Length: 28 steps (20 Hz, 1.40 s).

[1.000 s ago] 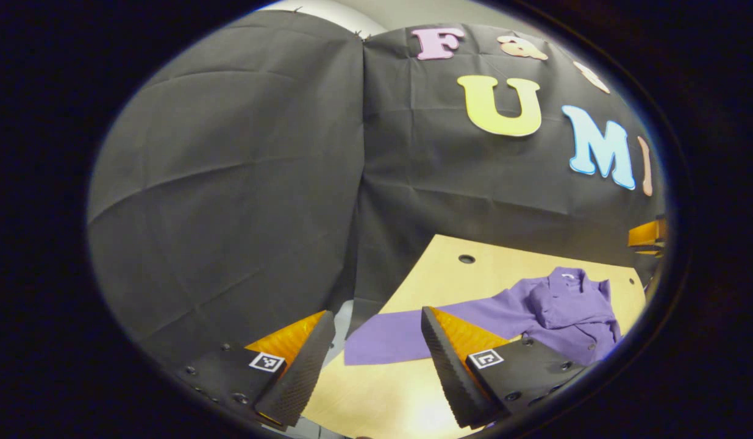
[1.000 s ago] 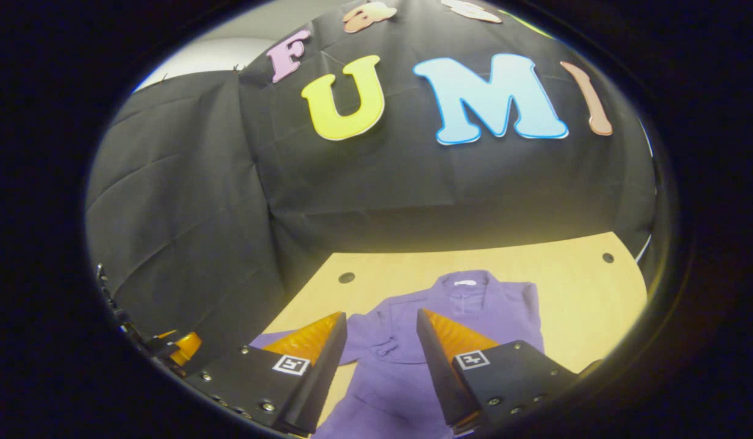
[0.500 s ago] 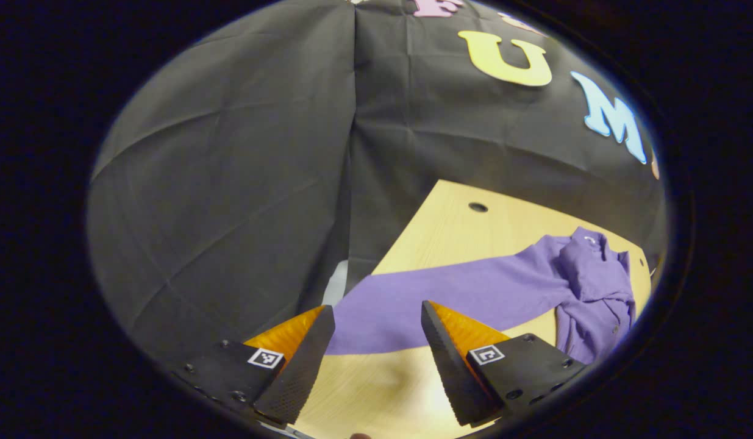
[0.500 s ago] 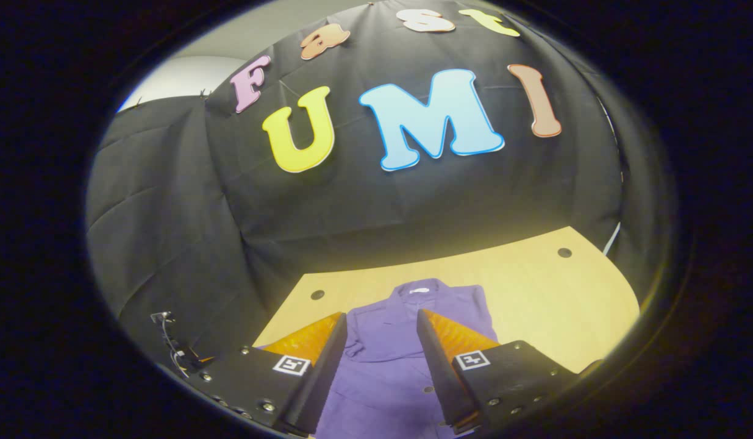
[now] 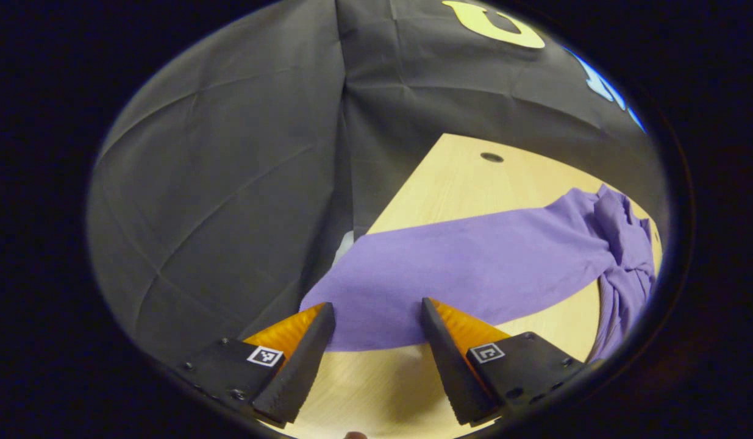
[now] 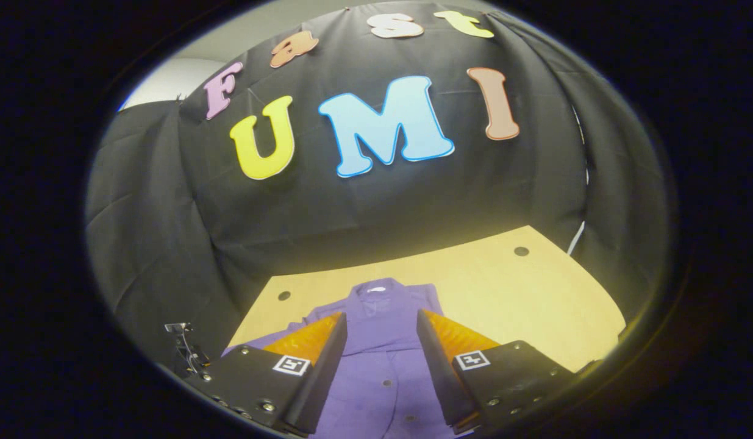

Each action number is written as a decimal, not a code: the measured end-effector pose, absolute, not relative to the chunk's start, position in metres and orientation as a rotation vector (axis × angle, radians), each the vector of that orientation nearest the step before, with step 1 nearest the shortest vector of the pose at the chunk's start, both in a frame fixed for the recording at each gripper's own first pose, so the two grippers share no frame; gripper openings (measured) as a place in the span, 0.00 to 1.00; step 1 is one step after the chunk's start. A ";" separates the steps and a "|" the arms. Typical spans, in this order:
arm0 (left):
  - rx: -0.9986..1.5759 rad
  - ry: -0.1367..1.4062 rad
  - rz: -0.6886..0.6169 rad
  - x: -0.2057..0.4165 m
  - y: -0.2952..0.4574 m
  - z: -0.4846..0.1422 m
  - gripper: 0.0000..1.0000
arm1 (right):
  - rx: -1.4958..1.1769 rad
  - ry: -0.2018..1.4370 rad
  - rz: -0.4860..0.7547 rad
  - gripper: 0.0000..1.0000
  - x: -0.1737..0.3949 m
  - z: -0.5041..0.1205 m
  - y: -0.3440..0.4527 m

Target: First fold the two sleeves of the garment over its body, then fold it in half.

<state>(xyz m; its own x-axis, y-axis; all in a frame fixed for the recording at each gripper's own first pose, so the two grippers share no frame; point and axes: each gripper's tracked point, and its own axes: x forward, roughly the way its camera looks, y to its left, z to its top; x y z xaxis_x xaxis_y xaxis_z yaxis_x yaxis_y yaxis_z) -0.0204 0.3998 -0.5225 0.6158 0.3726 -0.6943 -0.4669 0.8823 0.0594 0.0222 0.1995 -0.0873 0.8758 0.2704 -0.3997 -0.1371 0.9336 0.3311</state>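
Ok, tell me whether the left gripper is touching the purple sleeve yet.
Cannot tell. In the left gripper view the left gripper is open with the sleeve end lying between its fingertips, but the fingertips overlap the cloth's edge, so neither gap nor contact shows plainly.

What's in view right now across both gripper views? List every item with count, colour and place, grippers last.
Garment: one, purple, buttoned, lying on the table, collar toward the back wall.
Sleeve: one, purple, stretched flat across the table, its cuff end at the table's edge, just ahead of the left gripper.
Table: one, light wood, with round holes near its back edge.
Booth wall: black cloth, behind and beside the table.
Cable: one, dark, at the wall beside the table in the right gripper view.
Left gripper: one, jaws open, above the sleeve's cuff end.
Right gripper: one, jaws open, over the garment's body.
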 end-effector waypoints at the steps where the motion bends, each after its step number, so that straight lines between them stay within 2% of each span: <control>1: -0.130 0.777 0.485 -0.022 0.401 -0.526 0.96 | 0.302 0.462 0.210 0.72 0.022 -0.089 0.197; 4: -0.176 0.757 0.471 -0.022 0.396 -0.522 0.95 | 0.307 0.480 0.211 0.71 0.022 -0.096 0.195; 7: -0.172 0.749 0.465 -0.021 0.394 -0.527 0.90 | 0.308 0.487 0.217 0.71 0.023 -0.099 0.196; 8: -0.169 0.744 0.459 -0.019 0.390 -0.527 0.84 | 0.310 0.488 0.219 0.71 0.024 -0.099 0.196; 10: -0.166 0.734 0.450 -0.015 0.386 -0.528 0.67 | 0.311 0.493 0.217 0.71 0.025 -0.101 0.193; 12: -0.195 0.709 0.431 -0.013 0.380 -0.524 0.65 | 0.318 0.499 0.211 0.71 0.025 -0.104 0.188; 13: -0.208 0.707 0.431 -0.011 0.376 -0.525 0.48 | 0.321 0.501 0.208 0.71 0.025 -0.105 0.185; 14: -0.213 0.696 0.437 -0.007 0.374 -0.527 0.31 | 0.323 0.504 0.204 0.65 0.026 -0.106 0.182; 15: -0.221 0.701 0.452 -0.007 0.373 -0.529 0.23 | 0.323 0.506 0.199 0.71 0.025 -0.107 0.178; 16: -0.229 0.705 0.467 -0.007 0.375 -0.528 0.14 | 0.323 0.507 0.193 0.71 0.025 -0.107 0.174; 18: -0.243 0.737 0.492 -0.007 0.378 -0.523 0.11 | 0.323 0.516 0.186 0.71 0.025 -0.111 0.168; 19: -0.241 0.753 0.505 -0.007 0.378 -0.523 0.07 | 0.324 0.518 0.183 0.65 0.025 -0.112 0.165; 20: -0.239 0.767 0.511 -0.007 0.379 -0.524 0.07 | 0.325 0.519 0.179 0.71 0.025 -0.112 0.162; 23: -0.221 0.793 0.523 -0.003 0.376 -0.517 0.07 | 0.331 0.526 0.171 0.71 0.026 -0.116 0.153; 28: -0.212 0.708 0.440 0.038 0.342 -0.468 0.07 | 0.350 0.525 0.169 0.71 0.028 -0.116 0.145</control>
